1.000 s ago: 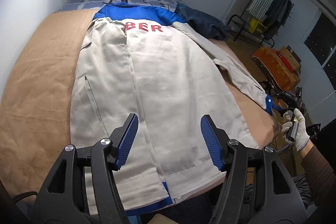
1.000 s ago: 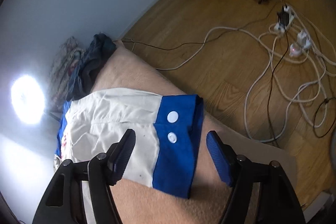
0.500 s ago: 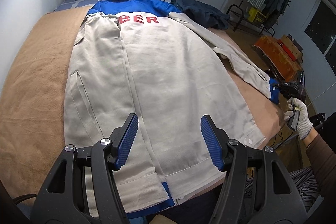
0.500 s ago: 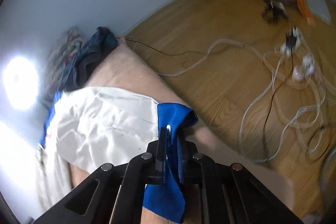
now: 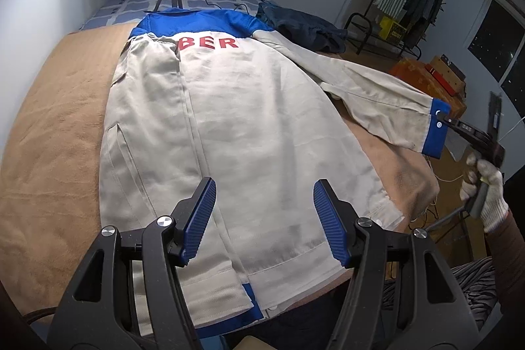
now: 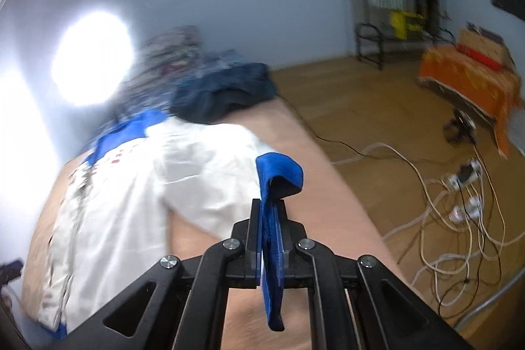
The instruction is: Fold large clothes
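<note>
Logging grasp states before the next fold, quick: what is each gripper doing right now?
Left gripper: open, holding nothing, above the jacket.
Right gripper: shut on the blue cuff of the jacket's sleeve.

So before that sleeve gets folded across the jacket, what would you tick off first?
1. Right gripper clamped on the blue cuff: ok, jaws shut with cuff fabric between them.
2. Sleeve lifted off the tan blanket: ok at the cuff end; it hangs in the air.
3. Jacket body lying flat, back up: ok, only light wrinkles.
4. Left gripper out of the way: ok, open and holding nothing above the hem.
5. Landing area on the jacket's back free: ok; the dark blue garment lies beyond the shoulder.
6. Other sleeve already folded in: cannot tell.
</note>
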Action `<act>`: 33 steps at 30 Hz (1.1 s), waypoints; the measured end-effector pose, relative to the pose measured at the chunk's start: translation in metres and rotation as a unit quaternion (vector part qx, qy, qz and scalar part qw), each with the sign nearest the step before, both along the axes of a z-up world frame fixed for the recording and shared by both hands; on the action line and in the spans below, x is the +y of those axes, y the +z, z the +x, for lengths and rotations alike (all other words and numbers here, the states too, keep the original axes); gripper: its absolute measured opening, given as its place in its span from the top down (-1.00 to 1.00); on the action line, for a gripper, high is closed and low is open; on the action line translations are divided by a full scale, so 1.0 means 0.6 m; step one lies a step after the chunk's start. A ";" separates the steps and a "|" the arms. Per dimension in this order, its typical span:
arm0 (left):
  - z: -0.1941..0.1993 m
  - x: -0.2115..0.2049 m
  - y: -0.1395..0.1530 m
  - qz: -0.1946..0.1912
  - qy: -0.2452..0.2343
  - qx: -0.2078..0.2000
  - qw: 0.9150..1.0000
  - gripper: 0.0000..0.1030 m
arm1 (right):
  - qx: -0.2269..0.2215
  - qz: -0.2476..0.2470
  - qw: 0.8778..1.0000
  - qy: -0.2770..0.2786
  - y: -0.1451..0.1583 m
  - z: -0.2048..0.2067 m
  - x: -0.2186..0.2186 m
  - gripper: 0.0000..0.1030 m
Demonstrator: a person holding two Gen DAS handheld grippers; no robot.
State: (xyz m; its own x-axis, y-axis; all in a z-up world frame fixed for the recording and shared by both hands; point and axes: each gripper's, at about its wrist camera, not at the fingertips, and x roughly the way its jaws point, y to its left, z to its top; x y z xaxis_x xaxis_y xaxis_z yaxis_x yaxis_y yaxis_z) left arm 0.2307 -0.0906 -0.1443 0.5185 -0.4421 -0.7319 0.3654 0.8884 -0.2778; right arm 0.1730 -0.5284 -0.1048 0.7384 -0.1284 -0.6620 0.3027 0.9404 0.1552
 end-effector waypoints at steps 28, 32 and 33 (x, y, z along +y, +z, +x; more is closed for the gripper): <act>0.021 -0.004 -0.109 -0.064 0.029 0.112 0.991 -0.24 | 0.106 -0.036 0.887 0.448 -0.154 -0.098 0.432 0.76; 0.018 -0.037 -0.122 -0.069 0.008 0.127 0.989 -0.24 | 0.082 -0.009 0.882 0.464 -0.115 -0.114 0.414 -0.18; 0.019 -0.047 -0.128 -0.070 0.002 0.134 0.989 -0.24 | 0.071 0.003 0.881 0.468 -0.102 -0.116 0.405 -0.16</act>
